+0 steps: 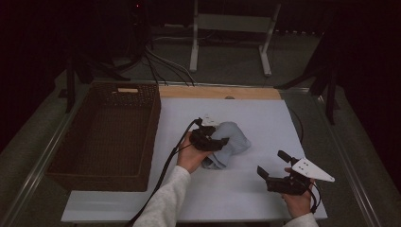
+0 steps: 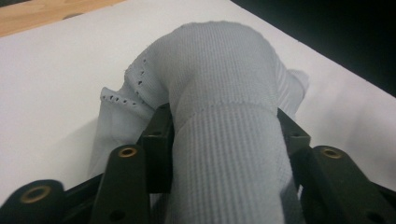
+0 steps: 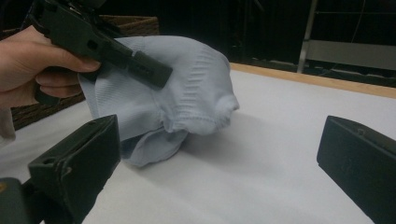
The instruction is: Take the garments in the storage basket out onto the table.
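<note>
A light blue ribbed cloth (image 1: 232, 137) lies bunched in the middle of the white table (image 1: 255, 196). My left gripper (image 1: 219, 142) is shut on it from the left. In the left gripper view a thick roll of the cloth (image 2: 224, 84) fills the space between both black fingers (image 2: 158, 133) and touches each. The right gripper view shows the cloth (image 3: 191, 84) draped around one left finger (image 3: 149, 70), its lower folds on the table. My right gripper (image 1: 271, 162) hovers open and empty at the front right, pointed at the cloth; its jaws (image 3: 219, 154) stand wide apart.
A brown wicker basket (image 1: 152, 127) stands at the table's left, empty inside. A wooden strip (image 1: 217, 92) runs along the far edge. Beyond it are a metal stand (image 1: 194, 42) and cables on the floor. A cable trails from the left gripper along the forearm.
</note>
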The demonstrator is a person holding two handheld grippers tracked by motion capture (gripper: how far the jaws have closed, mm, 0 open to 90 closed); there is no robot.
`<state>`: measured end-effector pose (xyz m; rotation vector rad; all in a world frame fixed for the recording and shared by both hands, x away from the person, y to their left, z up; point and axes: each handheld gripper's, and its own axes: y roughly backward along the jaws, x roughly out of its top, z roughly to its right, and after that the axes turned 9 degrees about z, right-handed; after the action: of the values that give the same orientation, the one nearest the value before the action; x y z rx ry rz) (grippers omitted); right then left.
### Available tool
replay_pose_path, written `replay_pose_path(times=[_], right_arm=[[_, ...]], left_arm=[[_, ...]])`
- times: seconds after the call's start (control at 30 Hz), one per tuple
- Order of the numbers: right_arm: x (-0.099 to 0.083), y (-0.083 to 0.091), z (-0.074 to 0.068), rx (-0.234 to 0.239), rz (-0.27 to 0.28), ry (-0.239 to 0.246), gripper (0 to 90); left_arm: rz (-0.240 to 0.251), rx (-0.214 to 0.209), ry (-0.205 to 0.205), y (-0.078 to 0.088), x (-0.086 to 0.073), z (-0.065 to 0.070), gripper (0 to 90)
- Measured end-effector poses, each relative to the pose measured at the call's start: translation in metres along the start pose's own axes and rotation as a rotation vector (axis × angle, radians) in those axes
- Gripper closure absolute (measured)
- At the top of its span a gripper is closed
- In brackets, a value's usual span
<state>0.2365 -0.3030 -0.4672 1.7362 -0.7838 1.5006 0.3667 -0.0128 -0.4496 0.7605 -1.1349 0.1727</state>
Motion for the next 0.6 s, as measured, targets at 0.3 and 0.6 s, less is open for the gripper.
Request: replay_pose_path(times=[0.3,0.6], right_arm=[[-0.0002,-0.0004,-0.0001,0.0,-0.001,-0.001,0.0],[-0.0005,-0.0005,-0.0001,-0.001,-0.001,-0.001,0.0]], left_arm=[[0.035,-0.032,0.039,0.0003,0.0015,0.002,20.2],[0.054,-0.023,0.026,0.005,0.0034,0.0027,0.2]])
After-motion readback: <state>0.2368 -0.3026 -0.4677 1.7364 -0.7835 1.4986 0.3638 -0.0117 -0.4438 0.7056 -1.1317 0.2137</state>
